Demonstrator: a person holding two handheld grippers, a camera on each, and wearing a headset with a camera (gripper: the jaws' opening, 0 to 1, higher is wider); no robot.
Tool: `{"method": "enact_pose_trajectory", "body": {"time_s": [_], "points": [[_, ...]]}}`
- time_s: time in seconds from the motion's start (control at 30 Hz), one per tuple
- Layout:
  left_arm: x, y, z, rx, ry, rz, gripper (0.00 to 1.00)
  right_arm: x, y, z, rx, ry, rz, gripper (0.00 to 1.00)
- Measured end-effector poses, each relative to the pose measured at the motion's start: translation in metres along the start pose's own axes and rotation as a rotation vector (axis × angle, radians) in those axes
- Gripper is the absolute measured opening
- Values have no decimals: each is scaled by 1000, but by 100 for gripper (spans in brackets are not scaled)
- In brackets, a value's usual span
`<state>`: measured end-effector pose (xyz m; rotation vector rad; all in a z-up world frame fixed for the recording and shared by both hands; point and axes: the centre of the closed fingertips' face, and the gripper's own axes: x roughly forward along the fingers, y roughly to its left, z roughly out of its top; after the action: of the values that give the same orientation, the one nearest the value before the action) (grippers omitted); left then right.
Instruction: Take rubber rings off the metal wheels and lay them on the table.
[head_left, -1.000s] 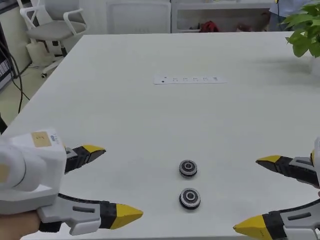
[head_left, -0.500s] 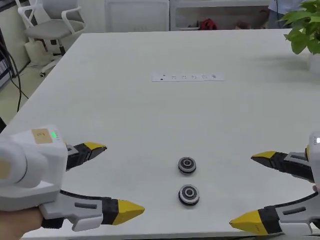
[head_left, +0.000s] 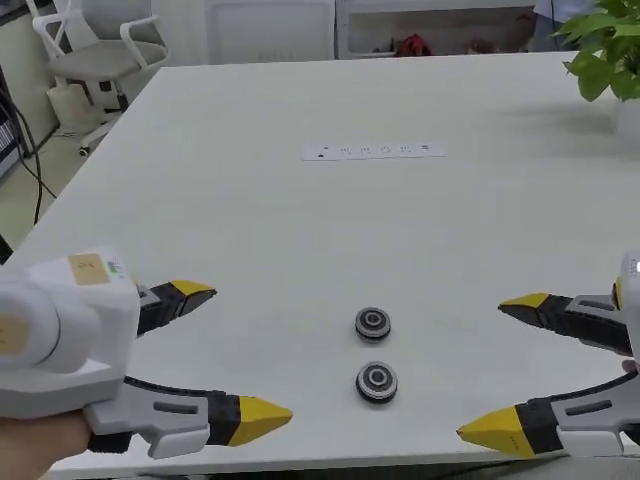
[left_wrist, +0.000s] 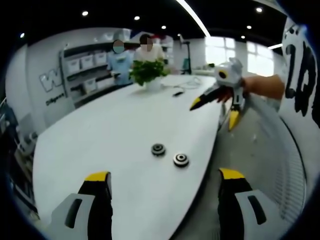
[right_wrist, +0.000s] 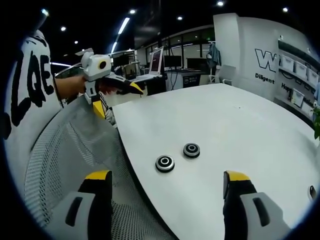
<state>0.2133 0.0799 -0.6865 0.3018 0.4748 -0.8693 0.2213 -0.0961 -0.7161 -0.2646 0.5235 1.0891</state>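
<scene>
Two small metal wheels with black rubber rings lie flat on the white table near its front edge: a farther wheel and a nearer wheel. My left gripper stands open at the left of them, yellow-tipped, nothing between its jaws. My right gripper is open at the right, also holding nothing. Both grippers are apart from the wheels.
A flush power socket strip sits mid-table. A green potted plant stands at the far right corner. A white office chair is beyond the far left corner. Two people stand behind the plant in the left gripper view.
The head camera has tilted a little, shifting the picture. The right gripper has edged slightly leftward toward the wheels. The wheels have not moved.
</scene>
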Motion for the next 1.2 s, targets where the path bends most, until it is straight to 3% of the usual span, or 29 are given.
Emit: {"method": "enact_pose_trajectory", "body": {"time_s": [0.23,0.63,1.2], "points": [[2,4,7,5,-12,6,89,-1,-4,3,7,-9,3,87],[9,11,8,16,-3,2,89,-3,-14,2,2,-16,-7,83],[15,19,18,54,-8,-5,87,10,-26,6,-9,-13,17,73]]}}
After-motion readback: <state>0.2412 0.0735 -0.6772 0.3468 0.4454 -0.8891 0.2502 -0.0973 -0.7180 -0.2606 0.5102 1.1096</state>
